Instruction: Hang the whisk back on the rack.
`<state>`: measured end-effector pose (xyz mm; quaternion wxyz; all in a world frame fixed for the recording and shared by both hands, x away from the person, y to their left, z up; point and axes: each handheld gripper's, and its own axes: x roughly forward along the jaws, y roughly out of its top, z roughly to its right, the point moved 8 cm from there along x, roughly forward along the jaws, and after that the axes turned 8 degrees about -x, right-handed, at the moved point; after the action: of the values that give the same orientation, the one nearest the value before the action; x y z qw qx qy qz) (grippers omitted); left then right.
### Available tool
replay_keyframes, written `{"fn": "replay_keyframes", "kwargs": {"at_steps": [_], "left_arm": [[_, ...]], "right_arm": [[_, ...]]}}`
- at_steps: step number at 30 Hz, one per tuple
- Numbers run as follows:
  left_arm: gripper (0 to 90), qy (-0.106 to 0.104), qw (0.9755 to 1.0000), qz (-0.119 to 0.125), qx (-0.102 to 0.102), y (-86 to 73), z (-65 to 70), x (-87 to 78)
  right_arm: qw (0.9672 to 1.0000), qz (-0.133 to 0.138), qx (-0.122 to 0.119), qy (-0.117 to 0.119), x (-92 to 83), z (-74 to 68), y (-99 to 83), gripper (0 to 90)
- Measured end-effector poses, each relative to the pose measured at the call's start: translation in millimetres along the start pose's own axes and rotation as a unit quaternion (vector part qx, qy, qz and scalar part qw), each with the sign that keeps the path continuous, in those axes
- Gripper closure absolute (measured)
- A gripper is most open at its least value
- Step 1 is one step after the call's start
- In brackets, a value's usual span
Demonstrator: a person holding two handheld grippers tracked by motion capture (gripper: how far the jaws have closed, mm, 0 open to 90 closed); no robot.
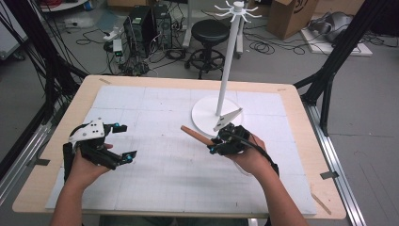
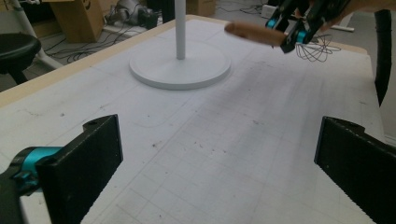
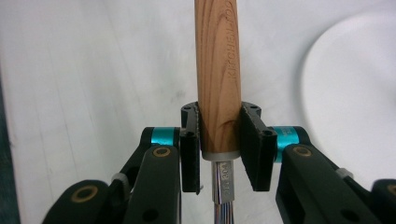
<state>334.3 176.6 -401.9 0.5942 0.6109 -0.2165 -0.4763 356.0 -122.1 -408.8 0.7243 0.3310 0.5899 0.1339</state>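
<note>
The right claw (image 3: 219, 140) pinched a whisk (image 3: 218, 70) by its wooden handle, stamped "KITCHEN", with "304" on the steel neck, just beside the white stand (image 1: 214, 115). The left claw (image 1: 121, 141) stood spread.

whisk wires (image 2: 317, 49): blurred, partly behind right gripper (image 2: 299, 21) | stand pole (image 2: 180, 28): top cut off

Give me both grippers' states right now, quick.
Left gripper: open, holding nothing.
Right gripper: closed on the whisk, gripping its wooden handle.
</note>
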Motion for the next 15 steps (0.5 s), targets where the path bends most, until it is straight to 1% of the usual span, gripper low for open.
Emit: {"fn": "replay_keyframes", "kwargs": {"at_steps": [2, 6, 7, 9, 10, 11, 12, 14, 15], "left_arm": [[1.6, 0.000, 1.0000, 0.002, -0.001, 0.5, 0.1, -0.4], [1.6, -0.001, 1.0000, 0.002, 0.000, 0.7, -0.1, -1.0], [1.6, -0.001, 1.0000, 0.003, 0.000, 0.8, 0.1, -1.0], [1.6, -0.001, 1.0000, 0.004, -0.001, 1.0, 0.0, -1.2], [1.6, 0.000, 1.0000, 0.004, -0.001, 1.2, -0.1, -1.6], [1.6, -0.001, 1.0000, 0.005, 0.000, 1.5, -0.1, -1.8], [1.6, -0.001, 1.0000, 0.006, 0.000, 1.7, 0.1, -2.0], [1.6, -0.002, 1.0000, 0.007, 0.000, 2.1, 0.1, -2.5], [1.6, -0.001, 1.0000, 0.007, -0.001, 2.2, 0.2, -2.7]], "right_arm": [[0.9996, 0.026, 0.007, -0.007, -9.7, 3.7, 6.2, 71.7], [0.9983, 0.057, 0.007, -0.015, -25.0, 9.5, 15.2, 71.6], [0.9973, 0.070, 0.008, -0.022, -29.8, 11.9, 18.3, 71.6], [0.9960, 0.085, 0.015, -0.024, -36.3, 13.9, 22.2, 71.6], [0.9950, 0.094, 0.018, -0.029, -40.4, 15.6, 24.2, 71.5], [0.9933, 0.109, 0.016, -0.035, -45.4, 18.7, 27.2, 71.5], [0.9922, 0.118, 0.019, -0.036, -48.3, 19.6, 29.1, 71.5], [0.9891, 0.139, 0.028, -0.041, -57.3, 23.2, 33.4, 71.5], [0.9874, 0.149, 0.028, -0.044, -60.8, 25.8, 35.3, 71.5]]}}
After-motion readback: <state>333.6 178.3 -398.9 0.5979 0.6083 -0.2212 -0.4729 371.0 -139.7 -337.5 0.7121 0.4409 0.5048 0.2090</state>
